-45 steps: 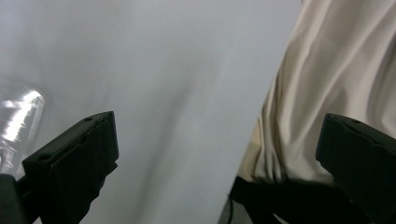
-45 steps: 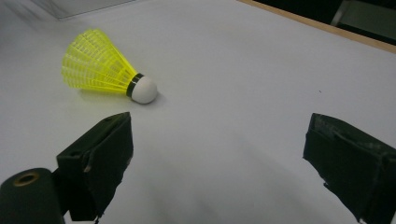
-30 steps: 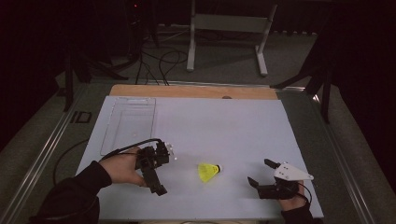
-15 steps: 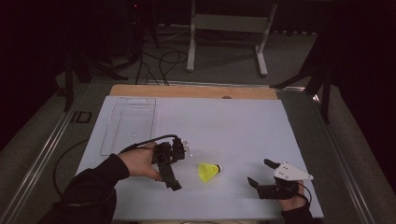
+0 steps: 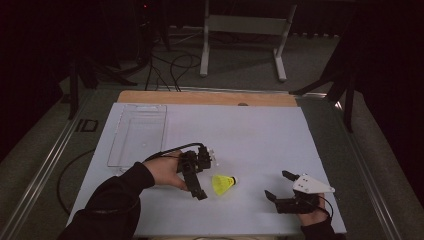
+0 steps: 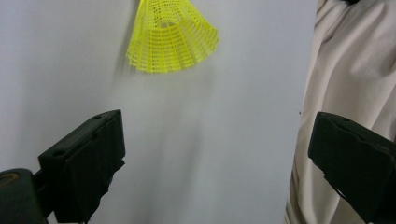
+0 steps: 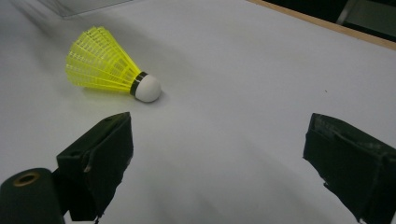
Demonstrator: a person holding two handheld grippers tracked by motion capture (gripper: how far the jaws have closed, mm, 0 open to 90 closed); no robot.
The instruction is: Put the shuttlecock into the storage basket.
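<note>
Left tongs [image 5: 200,187] angled down toward the person's side, jaws spread wide, just left of the yellow shuttlecock [image 5: 223,184]; nothing gripped. Shuttlecock lies on its side on the white desk [image 5: 260,135], cork pointing right, skirt toward the left tongs. Right tongs [image 5: 278,186] sit well right of the shuttlecock, jaws wide, empty. Clear plastic tray [image 5: 138,134] is up-left of the shuttlecock, well apart. Bare desk between the shuttlecock and right tongs; near edge close behind both hands.
</note>
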